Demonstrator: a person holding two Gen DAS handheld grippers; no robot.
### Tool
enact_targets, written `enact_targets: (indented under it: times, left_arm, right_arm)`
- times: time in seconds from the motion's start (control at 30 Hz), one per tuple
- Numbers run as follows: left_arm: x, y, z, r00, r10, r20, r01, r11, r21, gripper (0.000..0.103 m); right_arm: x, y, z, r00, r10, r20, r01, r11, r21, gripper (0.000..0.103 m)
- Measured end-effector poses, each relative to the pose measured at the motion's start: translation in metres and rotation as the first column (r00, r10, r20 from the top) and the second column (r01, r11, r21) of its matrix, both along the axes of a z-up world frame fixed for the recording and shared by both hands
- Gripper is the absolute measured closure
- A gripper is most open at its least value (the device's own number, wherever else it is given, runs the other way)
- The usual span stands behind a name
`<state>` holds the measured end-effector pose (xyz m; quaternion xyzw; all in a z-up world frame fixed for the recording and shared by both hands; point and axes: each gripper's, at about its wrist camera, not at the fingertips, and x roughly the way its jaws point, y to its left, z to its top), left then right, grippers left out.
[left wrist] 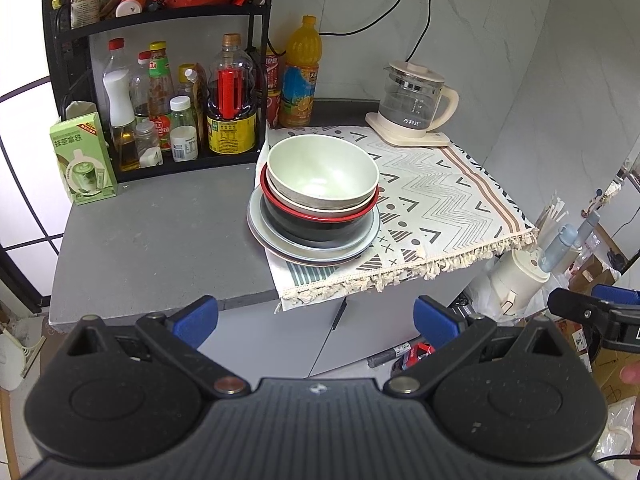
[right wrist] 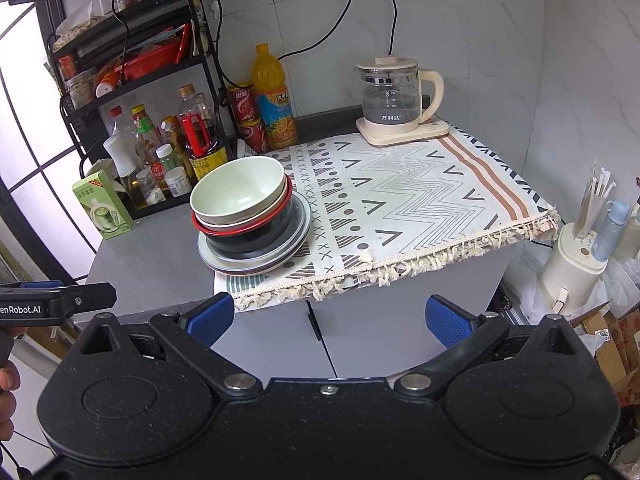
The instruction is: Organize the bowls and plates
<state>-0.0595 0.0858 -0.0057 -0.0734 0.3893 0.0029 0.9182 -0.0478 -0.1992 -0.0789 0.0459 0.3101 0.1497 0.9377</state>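
Crockery stood in 1 stack at the left edge of the patterned cloth (left wrist: 444,196), the bottom plates overhanging that edge onto the grey counter (left wrist: 160,236). A pale green bowl (left wrist: 322,172) sat on top, nested in a cream bowl (left wrist: 320,205), which sat in a red-rimmed black bowl (left wrist: 320,226); under them lay a grey plate (left wrist: 360,242) on at least 1 more plate (only a reddish rim showed, so the count below could not be told).

From the stack, a black rack of sauce and oil bottles (left wrist: 180,100) stood at 10 o'clock, a green carton (left wrist: 82,160) at 9 o'clock on the bare counter, an orange juice bottle (left wrist: 302,76) at 12 o'clock against the wall, and a glass kettle (left wrist: 416,100) on its cream base at 2 o'clock on the far corner of the cloth.

Left gripper (left wrist: 316,322) hung in front of the counter's near edge, at 6 o'clock from the stack and well apart from it, blue pads (left wrist: 196,320) spread wide with nothing between them. Right gripper (right wrist: 330,318) was likewise released, its pads (right wrist: 448,320) parted and empty, facing the cupboard front below the cloth's fringe, with the stack at 11 o'clock in its view.
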Motion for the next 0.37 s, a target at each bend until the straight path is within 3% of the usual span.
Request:
enact_targets:
  times: [0.37]
  left_arm:
    - [0.016, 0.000, -0.006, 1.000, -0.026, -0.014, 0.026, 0.999, -0.034, 0.000]
  right_arm:
    - [0.006, 0.006, -0.003, 0.999, -0.017, -0.027, 0.017, 1.000, -0.010, 0.000]
